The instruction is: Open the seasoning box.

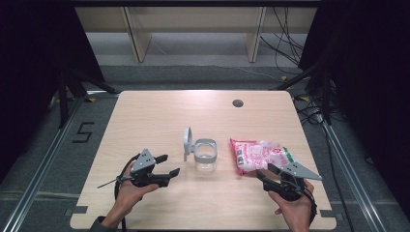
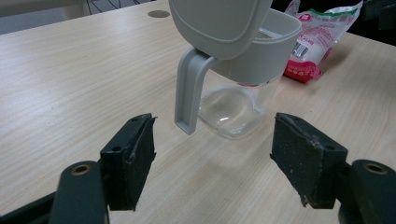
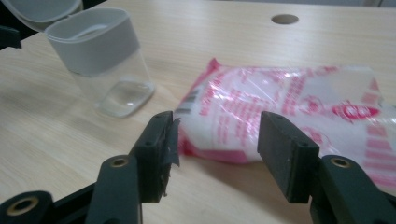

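A clear plastic container (image 1: 205,155) with a grey collar stands mid-table, its grey hinged lid (image 1: 187,140) flipped up on the left. In the left gripper view the container (image 2: 243,88) and its grey handle (image 2: 187,91) stand just beyond my open left gripper (image 2: 212,156). That left gripper (image 1: 167,166) sits left of the container, apart from it, with nothing held. A pink and white plastic bag (image 1: 258,154) lies to the right of the container. My right gripper (image 1: 267,173) is open at the bag's near corner. The bag (image 3: 289,112) lies partly between its jaws (image 3: 215,149).
The light wooden table (image 1: 159,111) has a round cable hole (image 1: 237,103) near its far edge. Wooden furniture legs and cables lie on the floor beyond. Metal rails run along both sides of the table.
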Demonstrator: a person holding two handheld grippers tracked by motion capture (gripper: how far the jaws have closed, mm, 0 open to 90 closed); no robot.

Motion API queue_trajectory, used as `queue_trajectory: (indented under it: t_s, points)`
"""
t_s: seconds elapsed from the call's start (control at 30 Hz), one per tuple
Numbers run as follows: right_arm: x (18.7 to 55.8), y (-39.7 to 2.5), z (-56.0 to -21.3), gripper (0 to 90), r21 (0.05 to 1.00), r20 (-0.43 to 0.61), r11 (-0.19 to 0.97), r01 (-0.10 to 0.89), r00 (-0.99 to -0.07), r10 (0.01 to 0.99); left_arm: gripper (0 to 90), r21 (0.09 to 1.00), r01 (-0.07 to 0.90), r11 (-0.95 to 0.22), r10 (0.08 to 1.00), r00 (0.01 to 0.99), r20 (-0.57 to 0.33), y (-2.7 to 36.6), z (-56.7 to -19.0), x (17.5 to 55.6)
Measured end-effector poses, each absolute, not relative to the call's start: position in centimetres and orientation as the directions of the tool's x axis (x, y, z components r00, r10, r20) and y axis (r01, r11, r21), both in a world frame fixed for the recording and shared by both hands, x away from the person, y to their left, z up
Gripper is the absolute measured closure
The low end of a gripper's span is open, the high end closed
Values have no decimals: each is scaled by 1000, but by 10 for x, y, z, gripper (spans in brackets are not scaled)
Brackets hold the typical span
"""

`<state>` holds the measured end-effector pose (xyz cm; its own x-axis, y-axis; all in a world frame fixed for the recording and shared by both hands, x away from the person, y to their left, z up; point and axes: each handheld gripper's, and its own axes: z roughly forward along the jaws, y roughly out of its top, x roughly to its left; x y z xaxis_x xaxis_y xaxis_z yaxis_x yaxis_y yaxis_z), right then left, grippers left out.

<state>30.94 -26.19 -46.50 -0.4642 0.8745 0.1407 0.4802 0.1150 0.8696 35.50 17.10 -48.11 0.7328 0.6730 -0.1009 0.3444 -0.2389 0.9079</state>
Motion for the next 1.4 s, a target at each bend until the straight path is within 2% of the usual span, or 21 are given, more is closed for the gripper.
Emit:
queue_trajectory:
  t_s: [0.07, 0.13, 0.17, 0.3, 0.33, 0.37, 0.43, 0.53, 0.6, 0.67, 0.7, 0.77, 0.83, 0.87, 0.93, 0.97, 1.03, 1.13, 1.17, 1.23, 1.4]
  points:
    - [306, -267, -466, 464, 856, 161, 111, 504, -465, 870, 293, 907, 349, -236, 675, 731, -106, 171, -481, 355]
    - [301, -267, -467, 457, 844, 200, 60, 533, -415, 887, 292, 906, 346, -244, 675, 732, -98, 172, -481, 356]
    - [302, -272, -469, 451, 858, 143, 103, 503, -427, 893, 292, 907, 348, -236, 676, 729, -104, 172, -481, 356]
    - [298, -276, -473, 426, 825, 182, 73, 560, -386, 904, 294, 906, 349, -240, 674, 731, -104, 171, -481, 355]
    - [301, -279, -476, 414, 840, 149, 110, 532, -419, 895, 294, 906, 350, -240, 678, 728, -101, 171, -481, 354]
    - [298, -277, -475, 414, 810, 193, 85, 580, -401, 896, 294, 906, 352, -236, 677, 729, -107, 171, -481, 354]
    - [300, -279, -479, 405, 798, 178, 122, 590, -425, 887, 294, 905, 359, -228, 659, 741, -128, 171, -481, 355]
    - [301, -278, -483, 388, 771, 223, 89, 631, -398, 890, 293, 905, 354, -237, 661, 742, -117, 170, -481, 354]
    - [304, -281, -485, 383, 789, 185, 120, 602, -420, 888, 294, 904, 358, -235, 659, 742, -123, 169, -481, 354]
    - [304, -280, -487, 373, 789, 207, 94, 607, -406, 890, 293, 903, 358, -237, 660, 742, -121, 169, -481, 354]
    - [304, -280, -486, 354, 760, 253, 47, 648, -361, 898, 293, 902, 366, -230, 661, 739, -131, 167, -483, 354]
    - [309, -285, -489, 344, 773, 230, 64, 631, -373, 899, 293, 900, 371, -229, 647, 748, -144, 166, -483, 354]
    - [313, -285, -491, 344, 781, 260, 26, 624, -364, 894, 293, 897, 379, -227, 640, 753, -156, 164, -484, 354]
    - [312, -284, -489, 339, 756, 279, 2, 654, -326, 903, 292, 897, 374, -237, 637, 756, -147, 164, -484, 354]
    - [318, -288, -491, 325, 773, 243, 39, 633, -353, 903, 291, 895, 379, -235, 636, 756, -153, 163, -484, 353]
    - [317, -283, -490, 326, 745, 313, -30, 667, -309, 898, 291, 896, 380, -230, 634, 757, -158, 163, -484, 353]
    - [324, -289, -493, 327, 769, 255, 41, 639, -365, 896, 291, 895, 380, -236, 633, 759, -155, 163, -485, 354]
    - [330, -291, -493, 318, 753, 261, 33, 657, -345, 902, 290, 893, 379, -241, 636, 757, -150, 163, -485, 353]
    - [329, -287, -492, 317, 732, 312, -25, 681, -302, 901, 290, 894, 379, -239, 636, 757, -151, 163, -485, 353]
    - [334, -294, -494, 307, 754, 258, 26, 657, -332, 907, 290, 895, 376, -240, 634, 759, -148, 163, -485, 354]
    - [341, -294, -496, 298, 749, 299, -10, 663, -324, 898, 291, 899, 375, -227, 641, 752, -153, 165, -484, 355]
